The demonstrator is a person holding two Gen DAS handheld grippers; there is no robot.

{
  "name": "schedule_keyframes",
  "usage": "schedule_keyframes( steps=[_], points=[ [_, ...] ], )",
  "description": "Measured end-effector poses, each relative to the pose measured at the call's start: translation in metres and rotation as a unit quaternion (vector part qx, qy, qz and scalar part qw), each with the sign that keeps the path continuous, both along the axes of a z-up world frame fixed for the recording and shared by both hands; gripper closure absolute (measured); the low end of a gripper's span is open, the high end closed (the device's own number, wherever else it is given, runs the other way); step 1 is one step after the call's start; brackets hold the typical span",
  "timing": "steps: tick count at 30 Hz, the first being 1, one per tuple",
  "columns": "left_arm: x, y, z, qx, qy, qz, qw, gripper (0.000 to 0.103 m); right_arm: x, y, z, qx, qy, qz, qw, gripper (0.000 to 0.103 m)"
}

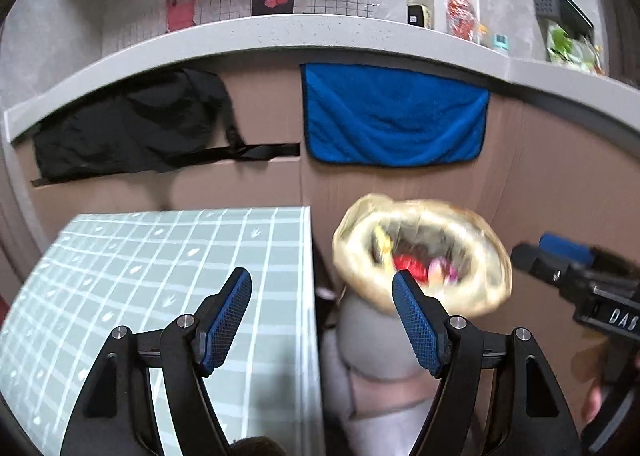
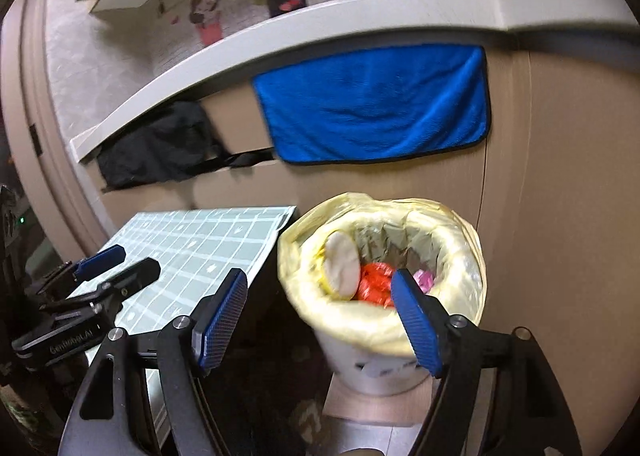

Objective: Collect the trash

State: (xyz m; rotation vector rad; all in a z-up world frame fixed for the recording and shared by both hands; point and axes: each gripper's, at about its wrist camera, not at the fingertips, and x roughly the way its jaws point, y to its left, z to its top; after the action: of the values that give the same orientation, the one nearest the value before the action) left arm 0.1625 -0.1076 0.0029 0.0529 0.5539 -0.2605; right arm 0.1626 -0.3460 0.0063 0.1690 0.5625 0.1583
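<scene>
While both pairs of tongs stand wide apart with nothing between them, the left gripper point(image 1: 322, 284) hangs over the edge of the green checked table point(image 1: 160, 276) and the right gripper point(image 2: 318, 284) points at the trash bin point(image 2: 376, 368) beside that table. A yellow bag point(image 2: 460, 268) lines the bin; inside lie a pale round piece point(image 2: 342, 262), a red wrapper point(image 2: 374, 282) and something pink point(image 2: 424, 280). Behind, a blue towel point(image 2: 376, 103) and a black cloth point(image 2: 160, 147) hang from the counter point(image 1: 320, 35).

Both wrist views look down, sharing the bin point(image 1: 420, 256) and table point(image 2: 208, 240).
</scene>
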Motion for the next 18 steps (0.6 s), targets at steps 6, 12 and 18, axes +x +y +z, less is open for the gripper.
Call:
schedule_keyframes(
  steps=[6,12,18],
  points=[
    [-0.060,0.019,-0.014,0.004,-0.001,0.028,0.9996,0.030,-0.065,0.037,-0.003,-0.004,-0.022,0.020,1.000,0.023],
    [-0.098,0.034,-0.015,0.020,-0.031,0.051,0.9980,0.030,-0.112,0.063,-0.011,-0.049,-0.044,-0.015,0.998,0.023],
    [-0.126,0.047,-0.009,0.015,-0.046,0.066,0.9967,0.030,-0.136,0.076,-0.017,-0.040,-0.045,-0.015,0.998,0.023]
  ],
)
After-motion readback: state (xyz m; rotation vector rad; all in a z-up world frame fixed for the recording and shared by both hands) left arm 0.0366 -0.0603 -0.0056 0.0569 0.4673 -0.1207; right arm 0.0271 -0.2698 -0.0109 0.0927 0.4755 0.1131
